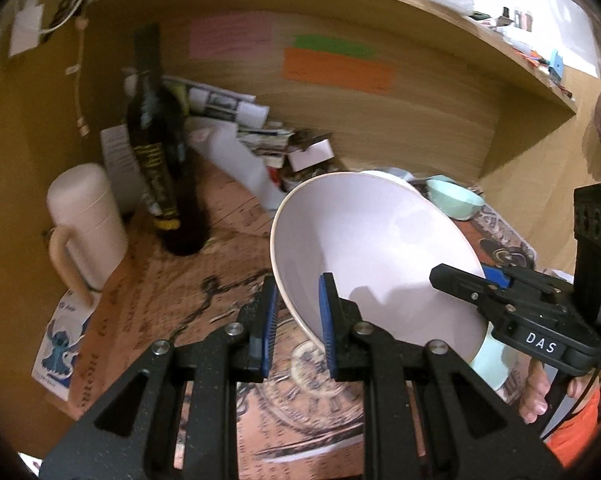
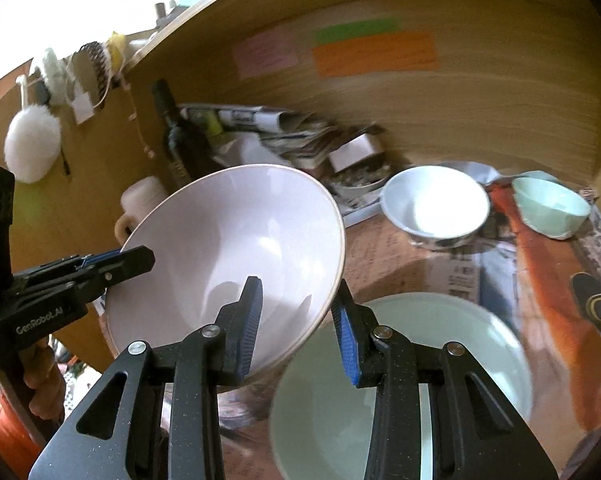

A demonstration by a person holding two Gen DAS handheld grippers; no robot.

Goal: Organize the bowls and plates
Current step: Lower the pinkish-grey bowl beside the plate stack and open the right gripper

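Observation:
A large pale pink bowl [image 1: 372,248] [image 2: 236,248] hangs tilted above the table, held by its rim from two sides. My left gripper [image 1: 298,320] is shut on the near rim, one pad inside and one outside; in the right wrist view it [image 2: 132,260] grips the bowl's left edge. My right gripper [image 2: 298,320] is shut on the opposite rim and shows at the bowl's right edge [image 1: 460,280] in the left wrist view. Under the bowl lies a mint green plate [image 2: 400,360] [image 1: 488,360]. A white bowl [image 2: 436,204] and a small mint bowl [image 2: 552,208] [image 1: 454,198] stand further back.
A dark bottle [image 1: 160,160] and a cream mug [image 1: 84,220] stand at the left, near the wooden side wall. A pile of papers and a small box [image 1: 260,132] lies against the back panel with coloured notes [image 1: 336,68]. A printed cloth [image 1: 220,280] covers the table.

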